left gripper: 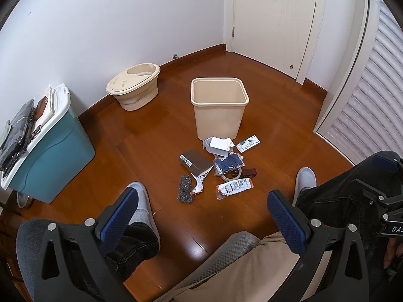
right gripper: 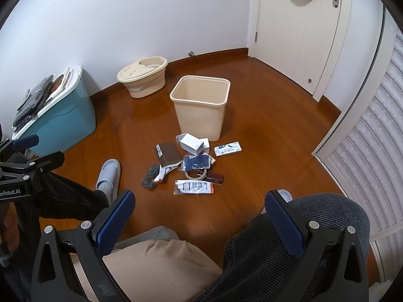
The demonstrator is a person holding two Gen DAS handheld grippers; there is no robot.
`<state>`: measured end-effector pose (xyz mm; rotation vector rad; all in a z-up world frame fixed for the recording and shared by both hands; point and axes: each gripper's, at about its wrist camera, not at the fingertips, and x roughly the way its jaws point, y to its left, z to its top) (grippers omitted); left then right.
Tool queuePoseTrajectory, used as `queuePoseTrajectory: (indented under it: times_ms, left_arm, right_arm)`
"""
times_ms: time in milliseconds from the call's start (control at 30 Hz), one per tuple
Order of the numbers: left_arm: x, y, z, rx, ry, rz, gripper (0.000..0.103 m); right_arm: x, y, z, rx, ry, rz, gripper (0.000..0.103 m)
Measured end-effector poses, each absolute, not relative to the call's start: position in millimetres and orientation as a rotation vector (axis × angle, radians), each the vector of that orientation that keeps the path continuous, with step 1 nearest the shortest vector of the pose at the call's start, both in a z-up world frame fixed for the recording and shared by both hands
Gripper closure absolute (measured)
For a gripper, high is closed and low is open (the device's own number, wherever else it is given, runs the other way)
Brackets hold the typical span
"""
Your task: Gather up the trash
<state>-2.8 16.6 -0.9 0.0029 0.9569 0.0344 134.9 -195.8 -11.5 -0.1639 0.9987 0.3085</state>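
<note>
A beige waste bin stands open on the wooden floor. In front of it lies a pile of trash: a white box, a brown box, a blue packet, a tape roll, a clear labelled bag, a white card and a grey beaded clump. My left gripper is open and empty, high above the floor, well short of the pile. My right gripper is open and empty too.
A teal storage box with clothes on its lid stands at the left wall. A beige mop bucket sits by the baseboard. The person's legs and grey slippers flank the pile. A white door is behind.
</note>
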Motion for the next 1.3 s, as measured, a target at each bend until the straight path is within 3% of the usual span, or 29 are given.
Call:
queuePoseTrajectory:
  times_ms: [967,1300]
  left_arm:
    - [3.4,20.9,7.5,-0.032,0.955,0.011,0.0]
    - [68.2,44.8,17.3,-0.088,0.96,0.088,0.0]
  right_arm:
    - [141.1,-196.8,-11.5,-0.146,1.03,0.326,0.0]
    - [234.8,-171.6,55.8,-0.365,0.963,0.451,0.0]
